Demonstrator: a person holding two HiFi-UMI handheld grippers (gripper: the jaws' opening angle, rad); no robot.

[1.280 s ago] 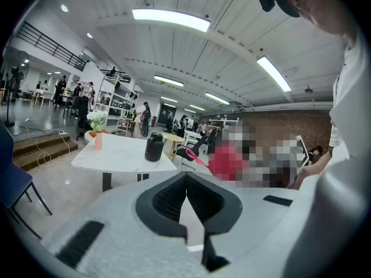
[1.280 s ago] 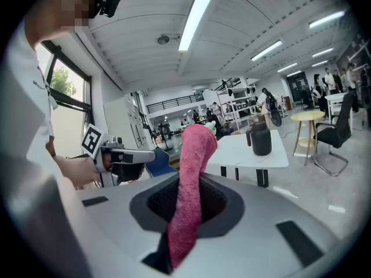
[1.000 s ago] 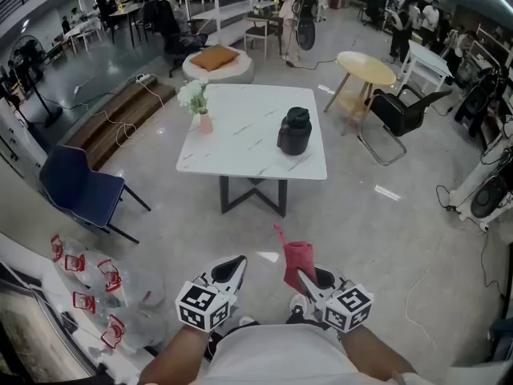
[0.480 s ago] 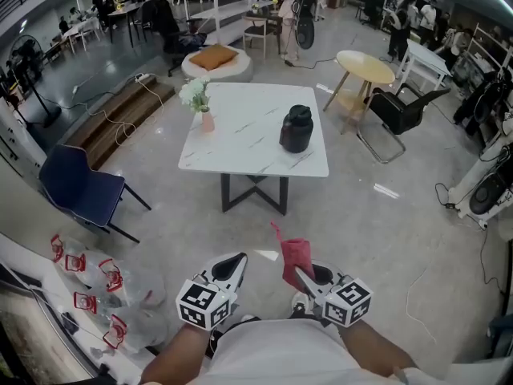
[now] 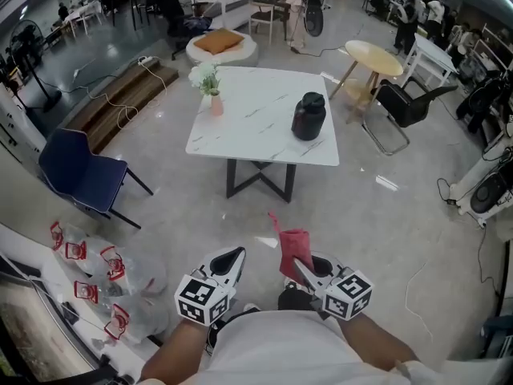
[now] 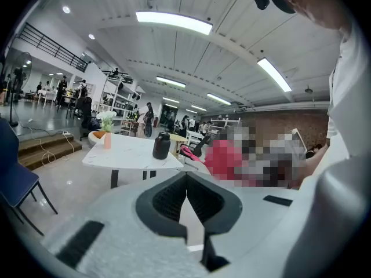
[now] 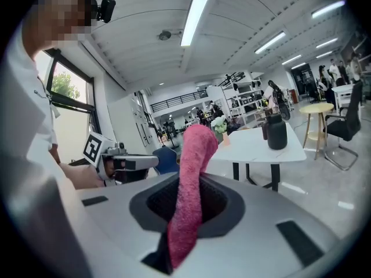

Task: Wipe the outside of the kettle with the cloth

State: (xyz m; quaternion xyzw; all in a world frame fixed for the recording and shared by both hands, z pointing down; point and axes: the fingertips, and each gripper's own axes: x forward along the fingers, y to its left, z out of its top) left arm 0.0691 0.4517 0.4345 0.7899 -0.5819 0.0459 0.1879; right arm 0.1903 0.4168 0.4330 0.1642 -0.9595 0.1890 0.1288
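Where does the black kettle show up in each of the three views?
Head view: kettle, upper centre, on the table's right half.
Left gripper view: kettle, left of centre, near the table's right end.
Right gripper view: kettle, right of centre.
Shared landmark: the white table with the flower vase.

Bright, even light falls from long ceiling tubes (image 6: 174, 22), which glare white toward twelve o'clock in both gripper views. The glossy floor (image 5: 385, 215) gives back pale streaks; shadows under the table (image 5: 256, 111) are faint. Every view bulges, edges dark and smeared. My cloth (image 7: 191, 201) looks soft near the lens
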